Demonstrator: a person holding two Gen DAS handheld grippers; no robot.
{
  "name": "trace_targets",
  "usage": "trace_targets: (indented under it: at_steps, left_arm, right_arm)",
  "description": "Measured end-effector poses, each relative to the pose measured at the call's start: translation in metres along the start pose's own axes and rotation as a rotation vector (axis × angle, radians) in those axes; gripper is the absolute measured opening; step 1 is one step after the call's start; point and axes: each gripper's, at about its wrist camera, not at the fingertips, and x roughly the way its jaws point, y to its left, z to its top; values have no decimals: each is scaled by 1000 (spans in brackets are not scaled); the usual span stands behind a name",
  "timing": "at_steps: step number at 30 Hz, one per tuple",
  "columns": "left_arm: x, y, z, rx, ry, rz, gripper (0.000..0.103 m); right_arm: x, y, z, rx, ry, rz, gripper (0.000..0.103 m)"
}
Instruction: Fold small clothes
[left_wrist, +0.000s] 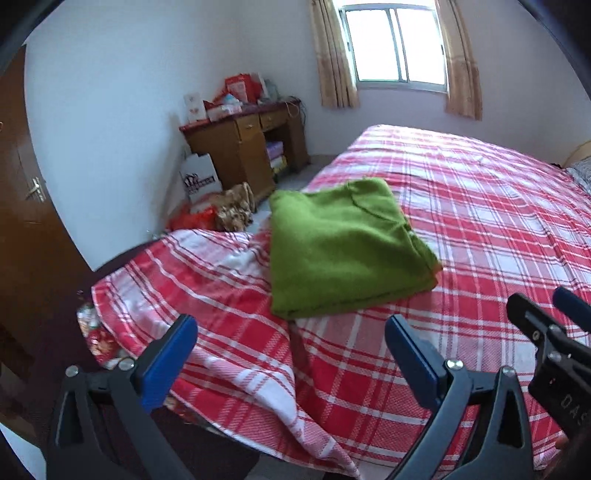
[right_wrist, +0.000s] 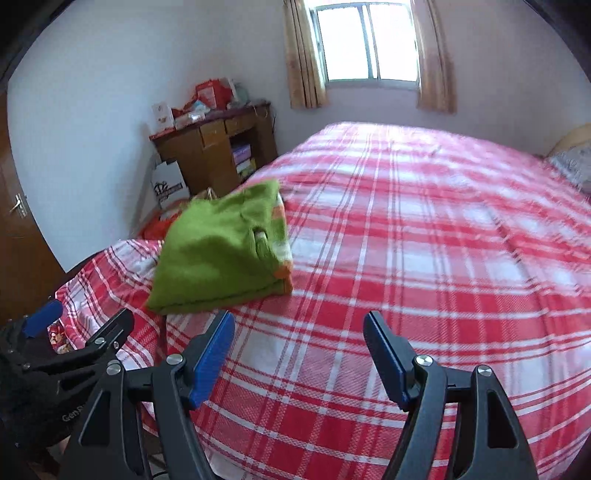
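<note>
Though blurred, folded green garment (left_wrist: 343, 251) lies on bed (left_wrist: 480, 229); L tongs (left_wrist: 291, 349), R tongs (right_wrist: 299, 347) agape, empty.

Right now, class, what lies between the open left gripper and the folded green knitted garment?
Only bare red-and-white plaid bedsheet separates the left gripper from the folded green knitted garment, seen in the left wrist view.

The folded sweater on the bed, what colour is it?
The sweater is bright green, with a bit of orange at one edge. The left wrist view shows it best.
</note>
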Motion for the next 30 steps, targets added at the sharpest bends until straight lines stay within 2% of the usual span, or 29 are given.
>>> trace_targets:
  at_steps: [4,8,12,16,20,30]
  left_arm:
    - [-30,8,8,-24,-71,-36,103]
    - [-55,14,14,-32,-156,-17,103]
    - [-64,15,16,-31,-181,-37,103]
    - [-73,15,17,-30,-200,-48,103]
    - [-89,16,18,-28,-250,-48,103]
    - [-98,13,18,-15,-295,-49,103]
  right_arm:
    - [-30,3,10,10,-84,4,73]
    - [-56,5,21,14,-166,1,75]
    - [-74,7,26,28,-209,20,78]
    - [-92,9,27,19,-269,2,78]
    - [-106,6,28,36,-324,3,79]
    - [-109,6,25,37,-341,2,80]
